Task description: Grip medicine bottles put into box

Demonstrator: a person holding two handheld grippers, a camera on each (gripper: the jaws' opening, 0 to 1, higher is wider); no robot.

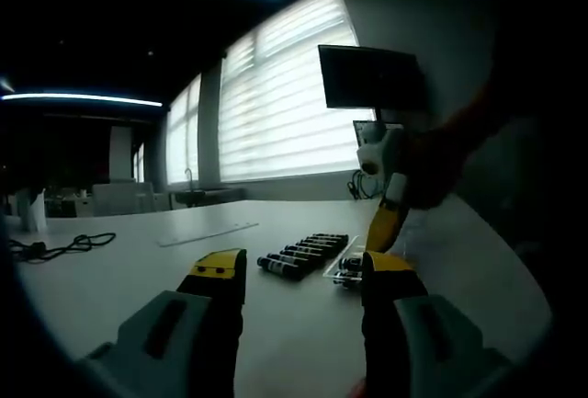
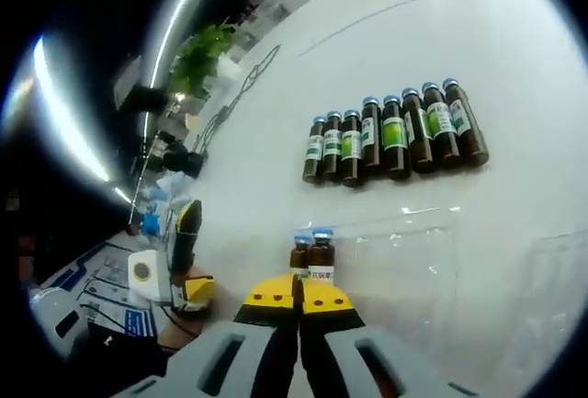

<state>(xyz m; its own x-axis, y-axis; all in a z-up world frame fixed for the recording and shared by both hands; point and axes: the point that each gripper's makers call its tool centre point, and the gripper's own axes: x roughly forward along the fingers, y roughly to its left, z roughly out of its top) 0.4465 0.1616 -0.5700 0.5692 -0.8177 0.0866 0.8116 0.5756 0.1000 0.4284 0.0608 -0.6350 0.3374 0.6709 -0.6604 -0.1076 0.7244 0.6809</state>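
Observation:
Several brown medicine bottles (image 2: 395, 136) with blue caps and green labels lie side by side in a row on the white table (image 2: 514, 39). Two more bottles (image 2: 312, 255) lie in a clear plastic box (image 2: 423, 260), just ahead of my right gripper (image 2: 297, 295), whose yellow-tipped jaws are shut together with nothing between them. In the left gripper view, my left gripper (image 1: 301, 269) is open above the table, short of the bottle row (image 1: 303, 253) and the box (image 1: 347, 274). The right gripper (image 1: 386, 219) hangs over the box there. The left gripper (image 2: 186, 228) appears at the left of the right gripper view.
A black cable (image 1: 60, 246) lies at the table's left end, and a clear strip (image 1: 207, 233) lies farther back. A dark monitor (image 1: 367, 76) hangs before bright window blinds. A green plant (image 2: 197, 58) stands beyond the table. A person's sleeve (image 1: 450, 154) reaches in from the right.

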